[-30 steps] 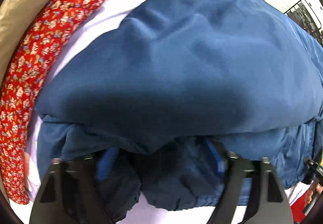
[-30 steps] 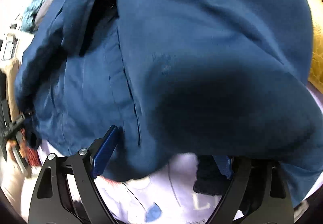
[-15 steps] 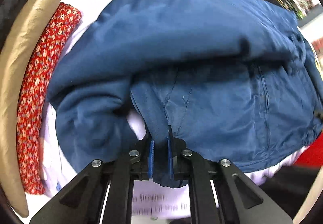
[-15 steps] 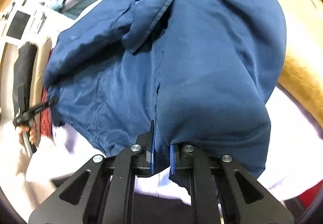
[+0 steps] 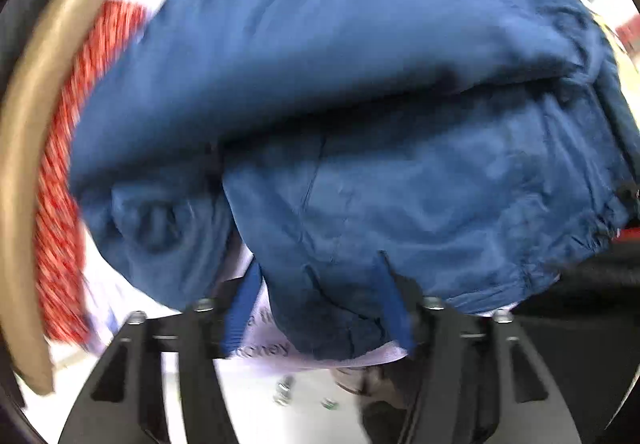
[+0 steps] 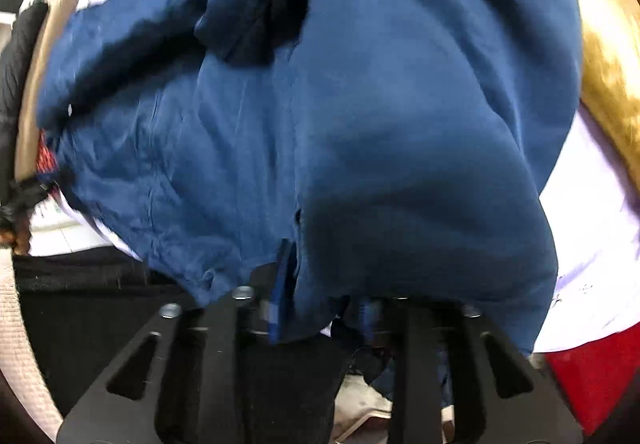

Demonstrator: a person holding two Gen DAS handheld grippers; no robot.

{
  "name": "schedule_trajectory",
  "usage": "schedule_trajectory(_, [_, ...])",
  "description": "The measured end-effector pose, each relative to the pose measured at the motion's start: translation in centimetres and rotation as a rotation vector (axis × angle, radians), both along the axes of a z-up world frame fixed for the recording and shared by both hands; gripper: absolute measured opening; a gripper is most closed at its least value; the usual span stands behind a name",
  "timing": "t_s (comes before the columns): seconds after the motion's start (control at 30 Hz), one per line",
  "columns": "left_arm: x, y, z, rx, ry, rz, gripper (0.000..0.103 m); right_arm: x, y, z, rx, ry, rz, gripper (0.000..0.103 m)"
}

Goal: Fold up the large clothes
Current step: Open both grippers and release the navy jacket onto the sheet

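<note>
Only blurred lettering shows on the lilac sheet [image 5: 264,348] beneath the blue jacket [image 5: 360,123], both grippers spread wide.

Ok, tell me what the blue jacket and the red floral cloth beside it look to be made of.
Blue jacket: looks like thin woven synthetic, nylon or polyester, matte with a faint sheen; it shows fine creases and a gathered hem. Red floral cloth: seemingly a light printed woven fabric, matte; motion blur leaves its fibre unclear.
</note>
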State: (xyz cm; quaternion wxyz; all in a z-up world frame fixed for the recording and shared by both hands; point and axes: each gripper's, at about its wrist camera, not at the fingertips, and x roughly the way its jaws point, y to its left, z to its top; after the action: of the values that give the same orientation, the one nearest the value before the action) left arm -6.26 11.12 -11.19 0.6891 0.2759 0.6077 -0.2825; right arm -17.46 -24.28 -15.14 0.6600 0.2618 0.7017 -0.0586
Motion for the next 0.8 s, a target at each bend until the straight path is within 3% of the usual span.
schedule_trajectory(0.07, [0.0, 0.2, 1.9, -0.008, -0.059, -0.068, 0.068, -0.5, 0.0, 2.4, 0.001, 0.005, 0.041, 0.056])
schedule_trajectory(0.13, [-0.7, -0.6, 3.4, -0.048, -0.057, -0.11, 0.068, -1.6, -1.3, 4.5, 0.039, -0.016, 0.03, 0.07])
schedule_trajectory(0.23, [0.2, -2.8, 5.7, -0.155, -0.027, -0.128, 0.068, -1.4, -3.1, 8.5, 0.045, -0.096, 0.004, 0.07])
schedule_trajectory(0.27, [1.9, -4.5, 5.4, -0.168, -0.018, -0.134, 0.067, -0.7, -3.6, 9.3, 0.034, -0.123, -0.006, 0.07])
schedule_trajectory(0.33, [1.0, -7.5, 4.5, -0.183, -0.002, -0.166, 0.065, 0.2, -4.7, 11.0, -0.007, -0.214, -0.043, 0.07])
schedule_trajectory(0.37, [0.6, -9.2, 3.7, -0.177, -0.005, -0.199, 0.063, 1.0, -4.9, 11.1, -0.024, -0.26, -0.051, 0.07])
schedule_trajectory(0.43, [-0.8, -13.0, 1.2, -0.139, -0.017, -0.264, 0.047, 2.6, -4.3, 10.6, -0.086, -0.289, -0.04, 0.07])
schedule_trajectory(0.53, [-1.2, -15.4, -1.3, -0.077, -0.033, -0.319, 0.029, 4.1, -3.8, 8.8, -0.177, -0.265, -0.021, 0.07])
schedule_trajectory(0.67, [-1.2, -19.2, -3.3, -0.044, -0.098, -0.404, 0.028, 5.5, -2.0, 6.1, -0.151, -0.253, -0.007, 0.07])
schedule_trajectory(0.8, [2.3, -21.8, -3.3, -0.014, -0.195, -0.365, 0.02, 5.5, -1.7, 4.7, -0.162, -0.239, -0.023, 0.07])
